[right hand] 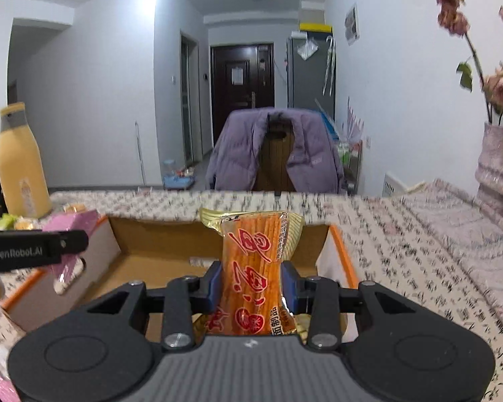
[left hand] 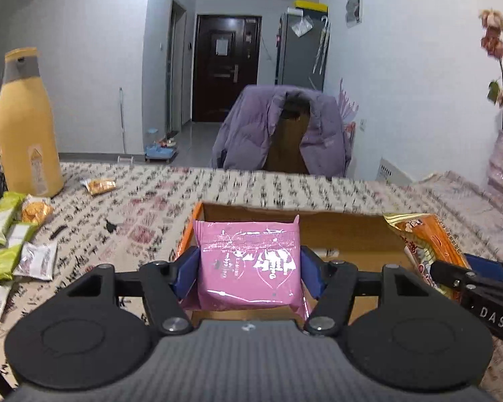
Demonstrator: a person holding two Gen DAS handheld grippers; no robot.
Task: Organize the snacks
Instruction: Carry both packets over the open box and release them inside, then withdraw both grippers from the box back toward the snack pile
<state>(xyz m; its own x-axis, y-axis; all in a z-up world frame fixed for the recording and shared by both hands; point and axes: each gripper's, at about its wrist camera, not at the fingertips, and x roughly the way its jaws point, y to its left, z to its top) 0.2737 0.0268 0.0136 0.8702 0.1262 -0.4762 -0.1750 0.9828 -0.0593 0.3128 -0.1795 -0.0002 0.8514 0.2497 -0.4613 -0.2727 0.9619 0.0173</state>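
Two carried snacks above the collecting box. The left gripper has its blue fingers set about half apart and pressed on the flanks of the pink packet, a wide pack held flat so that it hangs ahead of the fingertips. The right gripper has its fingers drawn nearly together, pinching the waist of the orange packet, which stands upright between them with its gold crimped end beyond the tips. Both packs are held over the open cardboard box, apparently so each can be let down into it. Directly beyond and below both pairs of fingers, the box floor appears almost bare; only a small pale item lies near its middle. Left of the left fingers, loose green and white packets wait on the tabletop near a yellow bottle.
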